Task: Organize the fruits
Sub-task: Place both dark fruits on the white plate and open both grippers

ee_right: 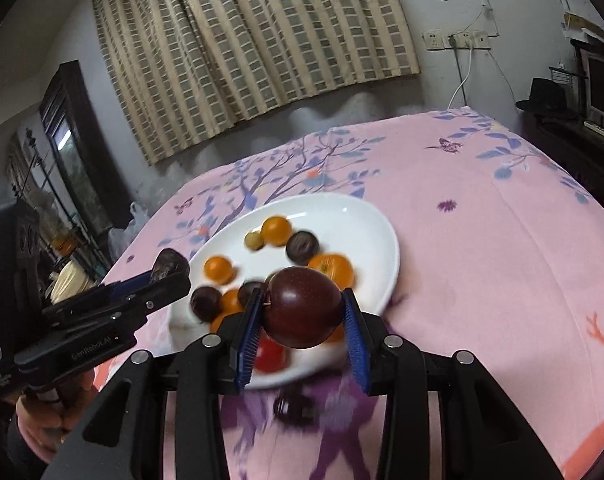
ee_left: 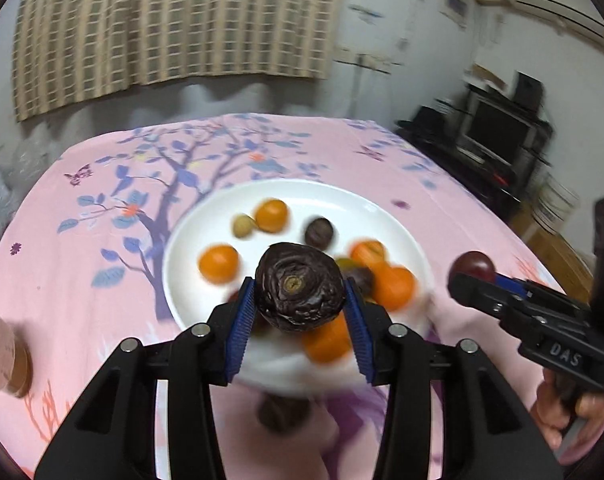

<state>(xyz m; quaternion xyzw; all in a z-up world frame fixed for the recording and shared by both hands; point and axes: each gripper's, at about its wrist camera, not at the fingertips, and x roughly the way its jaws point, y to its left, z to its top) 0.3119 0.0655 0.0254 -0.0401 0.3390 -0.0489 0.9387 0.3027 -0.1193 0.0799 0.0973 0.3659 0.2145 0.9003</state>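
The left gripper (ee_left: 300,300) clamps a wrinkled dark-brown passion fruit (ee_left: 300,286); the right gripper (ee_right: 302,314) clamps a smooth maroon plum (ee_right: 303,306) — both held above the white round plate (ee_left: 385,216). Keep both grips steady and lower each fruit gently — dropped, they would likely roll.

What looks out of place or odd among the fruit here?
One dark fruit lies on the pink tablecloth, off the white plate. The fruit in the left claw is badly wrinkled.
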